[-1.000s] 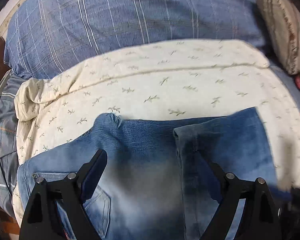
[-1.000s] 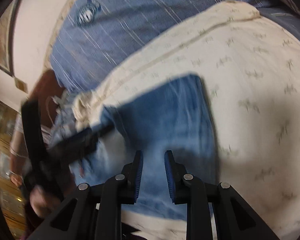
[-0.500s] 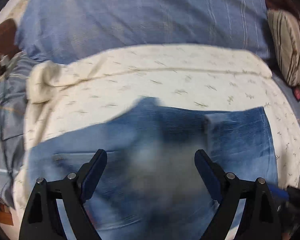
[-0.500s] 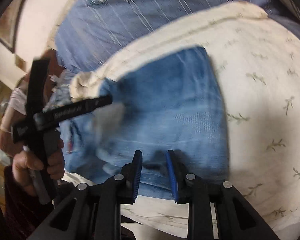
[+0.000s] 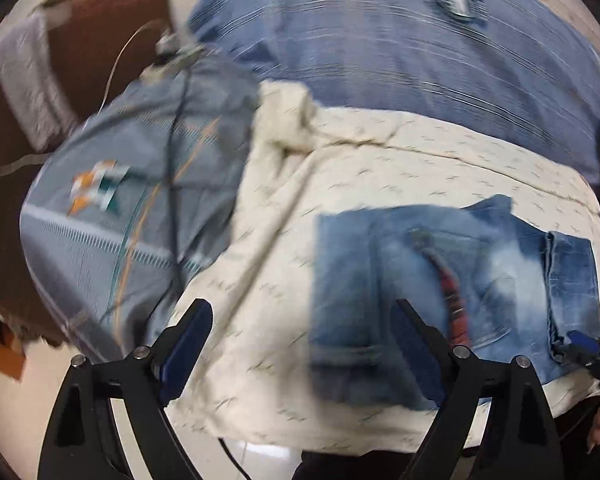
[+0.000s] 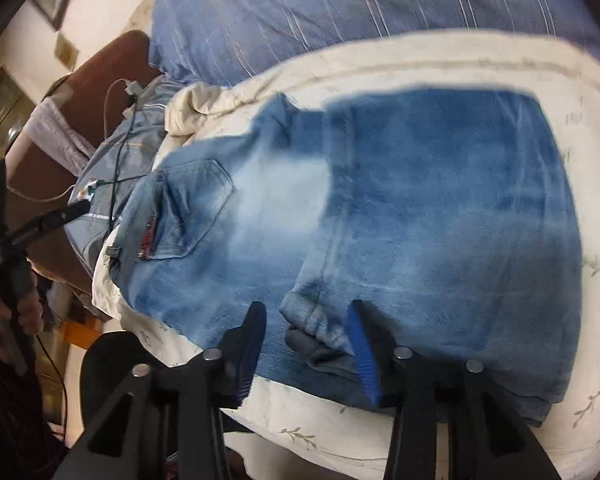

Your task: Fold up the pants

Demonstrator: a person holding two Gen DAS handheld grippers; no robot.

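We've got the jeans lying folded on the cream sheet of the bed, and both grippers are empty: the left gripper is spread wide over the sheet, the right gripper sits partly open around the near hem bunch. For the next fold we'd pinch all layers together and keep the edges lined up

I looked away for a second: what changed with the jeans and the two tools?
The right tool opened; its jaws were nearly shut before and now straddle a bunched edge of the jeans. The left tool swung left off the jeans, staying open. The jeans stay folded on the cream sheet.
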